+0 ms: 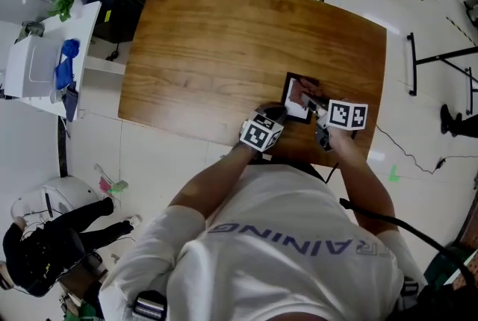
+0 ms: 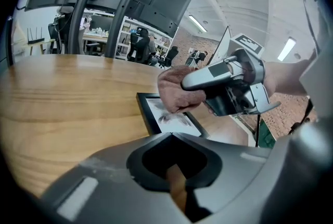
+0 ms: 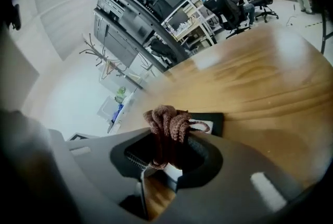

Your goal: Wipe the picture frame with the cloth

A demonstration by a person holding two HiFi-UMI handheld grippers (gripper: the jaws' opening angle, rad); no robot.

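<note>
Closest in, the left gripper (image 2: 176, 181) has its jaws pinched together on nothing, parked at the near corner of the picture frame (image 2: 148, 113); whether it touches the frame, I can't tell. The frame lies flat near the table's (image 1: 202, 51) front edge. Over it now, the right gripper (image 3: 164, 151) is clamped on a bunched brown cloth (image 3: 167, 123), and the wad sits on the glass. For a good wipe: light, even pressure, only cloth meeting glass, never the jaw tips. Sweep across to the black border, and let the left one brace the frame against sliding. Beyond, bare wood.
</note>
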